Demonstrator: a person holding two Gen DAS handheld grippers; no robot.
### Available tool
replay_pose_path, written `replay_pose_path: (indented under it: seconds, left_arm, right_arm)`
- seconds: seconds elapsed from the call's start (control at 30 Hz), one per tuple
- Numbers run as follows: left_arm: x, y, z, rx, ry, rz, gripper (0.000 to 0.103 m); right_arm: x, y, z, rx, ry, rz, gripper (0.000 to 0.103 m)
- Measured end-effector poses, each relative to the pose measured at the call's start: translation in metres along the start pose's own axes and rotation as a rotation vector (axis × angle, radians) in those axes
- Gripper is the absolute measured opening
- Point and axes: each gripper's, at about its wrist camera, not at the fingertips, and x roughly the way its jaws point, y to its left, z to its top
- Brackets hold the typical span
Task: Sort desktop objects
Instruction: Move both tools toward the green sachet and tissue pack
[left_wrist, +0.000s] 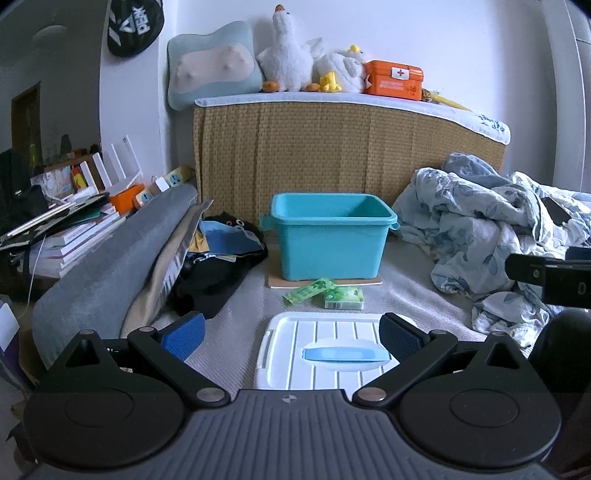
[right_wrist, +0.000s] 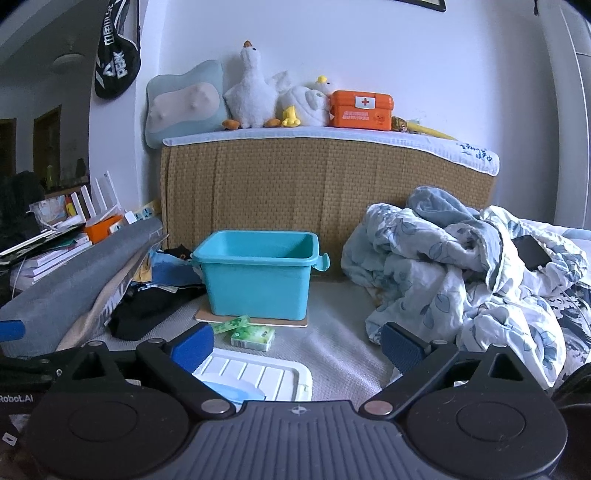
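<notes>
A: Woven headboard (left_wrist: 332, 147) stood at the back, crumpled quilt (left_wrist: 491, 236) to the right. Largest task item: teal bin (left_wrist: 332, 240), open and seemingly empty, sitting on a thin board (left_wrist: 280, 282) on the bed.

B: Next down?

A: White lid (left_wrist: 325, 354) with blue handle (left_wrist: 345, 354), flat on the bed, nearest the cameras. Then a green tissue pack (left_wrist: 343, 298) and a slimmer green packet (left_wrist: 308, 291) touching it, both just in front of the bin, between bin and lid.

B: Claws?

A: Left gripper (left_wrist: 291, 332) spread wide, holding nothing, hovering over the lid. Right gripper (right_wrist: 297, 347) also wide and empty, with the lid under its left finger (right_wrist: 192, 347).

B: Advice for the step?

A: My judgement: take the packs first, lid last. Approach the tissue pack across its short sides, close gently since it looks soft, and lift clear of the rim before releasing. Separating the packet first might avoid dragging both.
</notes>
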Motion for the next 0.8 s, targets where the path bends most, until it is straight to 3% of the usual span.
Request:
replay_pose_path:
  seconds: [0.5,0.8]
  left_arm:
    - [0.017,-0.002,0.004,0.002,0.007,-0.007,0.103]
    - [0.031,-0.001,0.008,-0.009,0.022,-0.015,0.103]
  right_arm:
    - [0.012,-0.008,0.002,0.052,0.008,-0.001,0.099]
    - [0.030,0.000,0.002,-0.003,-0.010,-0.036,0.100]
